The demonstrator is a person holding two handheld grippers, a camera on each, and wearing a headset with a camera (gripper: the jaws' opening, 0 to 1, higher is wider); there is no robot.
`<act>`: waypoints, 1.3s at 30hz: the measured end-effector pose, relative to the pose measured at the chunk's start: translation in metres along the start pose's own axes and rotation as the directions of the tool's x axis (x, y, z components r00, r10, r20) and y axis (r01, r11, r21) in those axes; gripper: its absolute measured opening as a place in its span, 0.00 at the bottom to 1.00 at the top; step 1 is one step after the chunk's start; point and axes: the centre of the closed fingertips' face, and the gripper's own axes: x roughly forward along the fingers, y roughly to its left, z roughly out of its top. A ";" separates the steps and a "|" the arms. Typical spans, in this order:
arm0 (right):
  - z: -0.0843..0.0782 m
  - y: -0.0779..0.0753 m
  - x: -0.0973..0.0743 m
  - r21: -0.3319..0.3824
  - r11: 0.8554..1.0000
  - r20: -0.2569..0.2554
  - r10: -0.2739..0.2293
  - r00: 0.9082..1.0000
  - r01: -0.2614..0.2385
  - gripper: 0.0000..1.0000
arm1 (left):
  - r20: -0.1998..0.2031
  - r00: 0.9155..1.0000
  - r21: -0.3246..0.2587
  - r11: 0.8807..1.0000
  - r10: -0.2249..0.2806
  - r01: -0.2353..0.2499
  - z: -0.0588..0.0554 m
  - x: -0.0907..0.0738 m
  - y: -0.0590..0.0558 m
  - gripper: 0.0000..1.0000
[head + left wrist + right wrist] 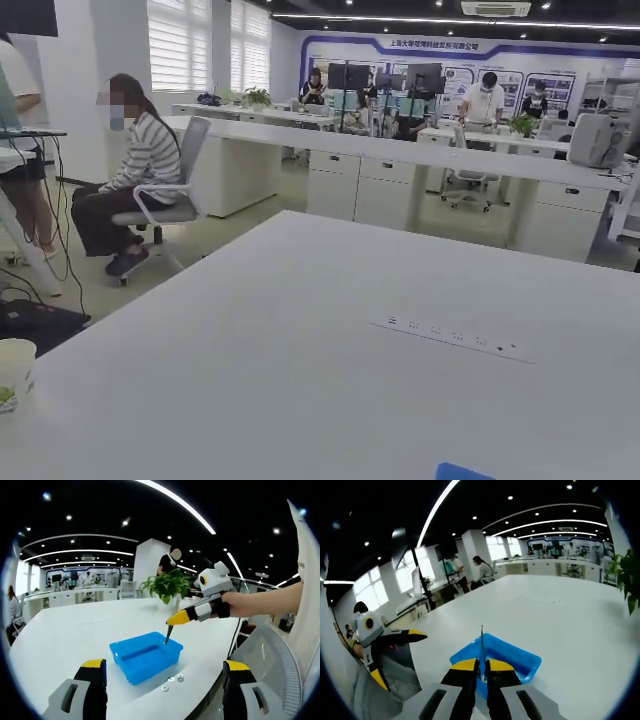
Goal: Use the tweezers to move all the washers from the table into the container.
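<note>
A blue container (145, 656) sits on the white table near its edge. Three small washers (171, 680) lie on the table just in front of it. My left gripper (162, 677) is open, its jaws wide apart and empty, held back from the container. My right gripper (181, 617) comes in from the right, shut on thin metal tweezers (166, 638) whose tip hangs over the container's right end. In the right gripper view my right gripper (481, 666) pinches the tweezers (482, 647) above the container (517, 659); the left gripper (395, 642) stands open at the left. Whether the tweezers hold a washer is too small to tell.
A potted plant (167, 585) stands behind the container. The head view looks across the white table (300, 330) with a paper cup (15, 368) at its left edge, an inset socket strip (450, 338) and a blue corner of the container (463, 472). A person sits on an office chair (165, 195) nearby.
</note>
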 end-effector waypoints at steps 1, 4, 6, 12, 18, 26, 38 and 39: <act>-0.004 -0.006 0.003 -0.006 1.000 -0.022 -0.018 1.000 0.018 0.03 | -0.001 1.000 0.002 1.000 0.000 0.000 0.000 0.000 0.000 0.98; -0.012 -0.017 0.011 -0.012 0.999 -0.051 -0.046 0.998 0.045 0.03 | -0.004 1.000 0.000 1.000 -0.003 0.003 -0.001 0.000 -0.001 0.98; -0.015 -0.023 0.016 -0.009 0.999 -0.059 -0.051 0.997 0.051 0.03 | -0.011 1.000 0.002 1.000 -0.002 0.002 -0.002 0.001 -0.001 0.98; -0.028 -0.034 0.026 -0.020 0.998 -0.104 -0.068 0.992 0.066 0.03 | -0.028 1.000 0.015 1.000 -0.003 0.003 -0.005 0.002 -0.001 0.97; -0.032 -0.045 0.031 -0.010 0.995 -0.122 -0.105 0.987 0.104 0.03 | -0.045 0.999 0.027 1.000 -0.003 0.004 -0.007 0.002 -0.001 0.97; -0.039 -0.044 0.035 -0.065 0.993 -0.151 -0.106 0.983 0.097 0.03 | -0.059 0.998 0.031 1.000 -0.001 0.003 -0.010 0.002 -0.001 0.97; -0.033 -0.037 0.026 -0.057 0.994 -0.102 -0.104 0.989 0.098 0.04 | -0.062 0.998 0.030 1.000 0.001 0.001 -0.011 0.002 0.000 0.97; -0.032 -0.035 0.024 -0.057 0.994 -0.098 -0.100 0.990 0.095 0.04 | -0.064 0.998 0.033 0.999 0.001 0.001 -0.011 0.003 0.000 0.97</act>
